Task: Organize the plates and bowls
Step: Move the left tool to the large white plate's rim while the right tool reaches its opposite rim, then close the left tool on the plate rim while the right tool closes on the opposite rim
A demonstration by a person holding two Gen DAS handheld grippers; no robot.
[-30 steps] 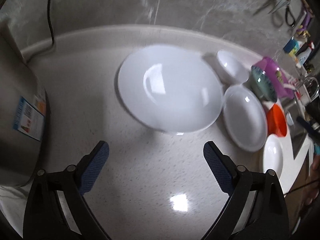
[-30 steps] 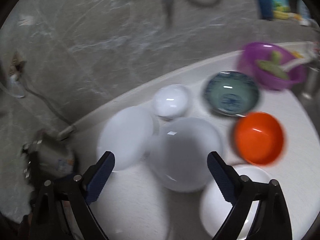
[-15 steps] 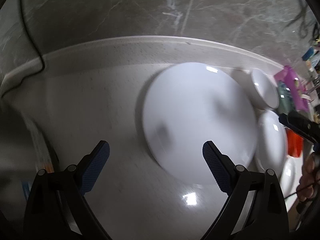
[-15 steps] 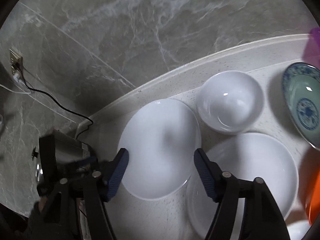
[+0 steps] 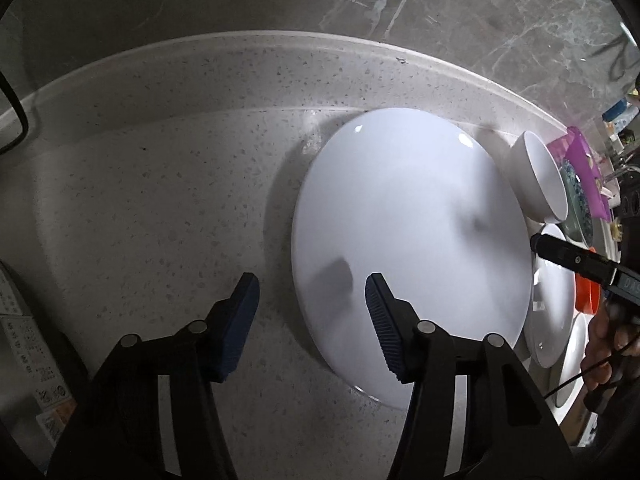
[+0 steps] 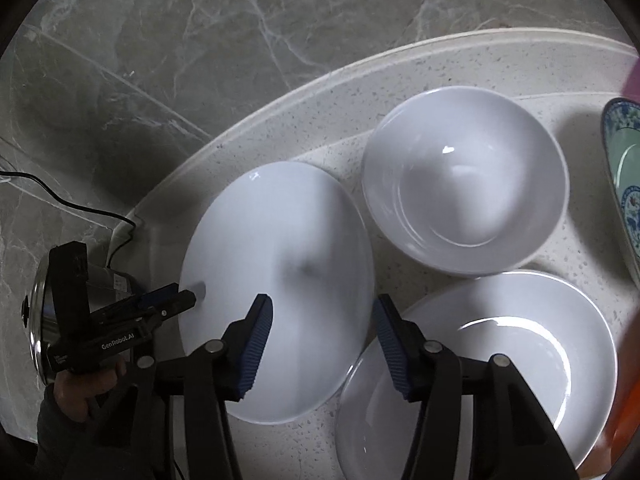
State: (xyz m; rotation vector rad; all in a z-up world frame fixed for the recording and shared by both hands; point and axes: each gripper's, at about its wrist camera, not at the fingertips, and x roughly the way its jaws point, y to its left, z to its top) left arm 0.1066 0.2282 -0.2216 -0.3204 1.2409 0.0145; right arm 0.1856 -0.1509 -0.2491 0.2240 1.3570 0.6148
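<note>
The big plate [image 5: 408,248] lies flat on the desk [image 5: 160,208], close to the raised back edge. It is a wide, glossy white oval, smooth and glazed, with a low rim; its long axis in the left wrist view runs from near to far.

The left hand-held gripper [image 5: 312,300] sits at the plate's near-left rim, jaws apart and empty, one finger over the desk and the other over the plate, so the rim lies between them. The right hand-held gripper [image 6: 322,320] is also open and holds nothing; it straddles the plate's opposite rim, where that rim comes near a smaller plate [image 6: 500,360]. Both look equally near, one at each side, so a two-sided lift seems the likely next move. Whether any finger already touches the rim I cannot tell.

Just beside the big plate, towards the back, stands a deep white bowl [image 6: 464,184], round, glossy and steep-walled. The smaller plate in front of it is shallow and white with a broad rim, and seems to touch or nearly touch the big plate. Farther right, at the picture's edge, are a blue-patterned bowl [image 6: 624,168] with a green inside and a sliver of an orange bowl [image 6: 628,392].

The desk is pale speckled stone, and grey veined marble forms the wall [image 6: 240,40]. A steel pot [image 6: 44,320] stands on the left.
</note>
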